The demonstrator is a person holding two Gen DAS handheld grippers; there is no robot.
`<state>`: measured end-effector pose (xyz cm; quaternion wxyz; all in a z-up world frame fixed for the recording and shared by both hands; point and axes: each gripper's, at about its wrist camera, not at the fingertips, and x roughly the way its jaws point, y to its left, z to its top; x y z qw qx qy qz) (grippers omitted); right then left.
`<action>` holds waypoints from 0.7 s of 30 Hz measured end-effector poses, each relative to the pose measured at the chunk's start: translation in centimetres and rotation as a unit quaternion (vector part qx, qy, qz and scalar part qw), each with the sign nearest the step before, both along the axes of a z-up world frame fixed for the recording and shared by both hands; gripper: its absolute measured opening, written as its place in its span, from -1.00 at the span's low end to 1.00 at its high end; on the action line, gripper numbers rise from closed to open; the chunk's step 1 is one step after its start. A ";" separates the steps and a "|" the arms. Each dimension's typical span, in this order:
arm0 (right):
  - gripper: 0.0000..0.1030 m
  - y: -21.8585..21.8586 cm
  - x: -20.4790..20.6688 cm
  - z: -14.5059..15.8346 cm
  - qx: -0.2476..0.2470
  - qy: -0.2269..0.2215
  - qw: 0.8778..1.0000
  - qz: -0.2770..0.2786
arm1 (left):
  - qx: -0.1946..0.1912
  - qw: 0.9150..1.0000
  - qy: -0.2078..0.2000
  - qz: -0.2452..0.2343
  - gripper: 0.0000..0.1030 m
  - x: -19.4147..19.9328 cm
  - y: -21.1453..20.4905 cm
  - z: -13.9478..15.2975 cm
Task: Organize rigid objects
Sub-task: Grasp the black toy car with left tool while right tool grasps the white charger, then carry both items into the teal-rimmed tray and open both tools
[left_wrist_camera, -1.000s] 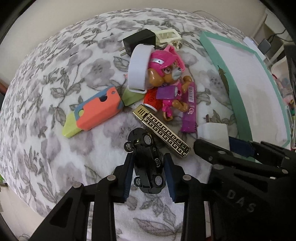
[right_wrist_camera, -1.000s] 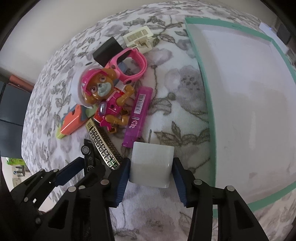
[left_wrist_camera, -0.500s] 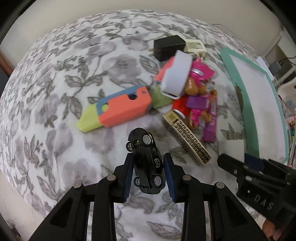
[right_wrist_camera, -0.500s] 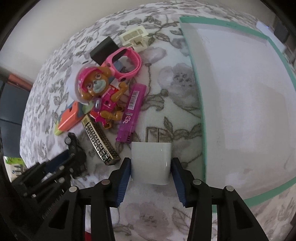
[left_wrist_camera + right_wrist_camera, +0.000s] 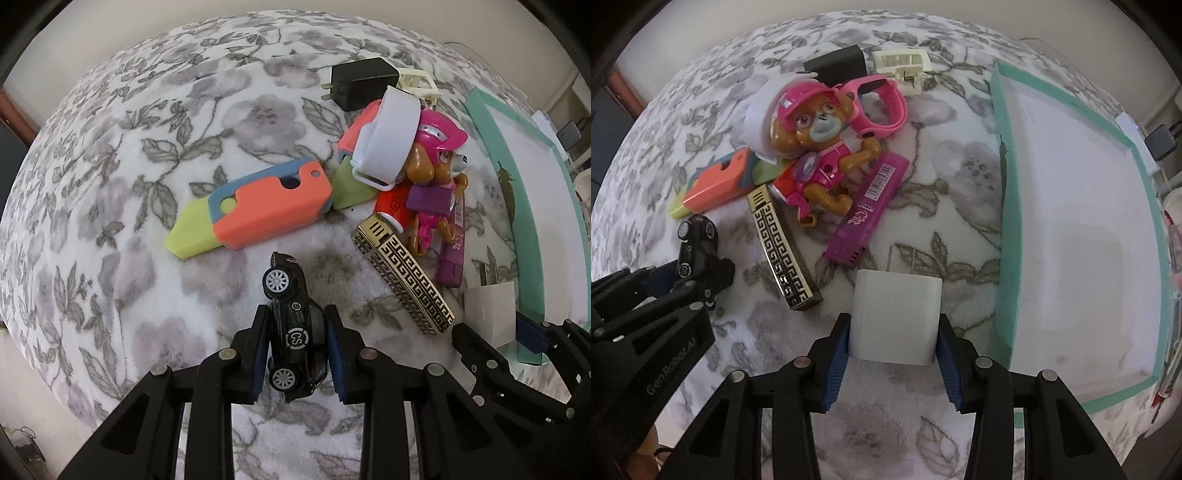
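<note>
My left gripper [image 5: 297, 338] is shut on a black toy car [image 5: 295, 332], held on its side above the floral cloth. My right gripper [image 5: 894, 345] is shut on a white plug charger [image 5: 895, 317], prongs forward, just left of the green-rimmed white tray [image 5: 1006, 236]. The charger [image 5: 489, 314] and right gripper also show at the right of the left wrist view. The car [image 5: 694, 251] shows at the left of the right wrist view.
A pile lies ahead: pink pup figure [image 5: 820, 147], purple lighter [image 5: 868, 210], gold patterned bar [image 5: 781, 247], orange-and-green toy knife [image 5: 255, 210], pink watch [image 5: 882, 105], black adapter [image 5: 360, 83], cream clip [image 5: 903, 62], white band [image 5: 388, 136].
Both grippers have lifted and drawn back from the pile with their objects. The left one swung left with the car; the right one moved nearer the tray's edge.
</note>
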<state>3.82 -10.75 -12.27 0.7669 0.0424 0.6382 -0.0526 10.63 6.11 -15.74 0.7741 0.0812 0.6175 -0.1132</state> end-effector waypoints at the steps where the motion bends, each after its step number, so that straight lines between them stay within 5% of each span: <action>1: -0.09 0.3 0.0 0.0 -0.003 -0.001 1.000 0.001 | -0.001 1.000 0.001 0.003 -0.41 0.2 0.0 -0.1; 12: -0.10 0.6 -0.6 -0.2 -0.002 -0.009 1.000 0.002 | 0.033 0.999 0.006 0.001 -0.43 -1.3 -4.6 1.0; 21: -0.12 -1.2 -0.6 1.0 0.051 -0.019 0.998 -0.023 | 0.026 1.000 0.001 0.011 -0.43 -1.4 -6.6 5.0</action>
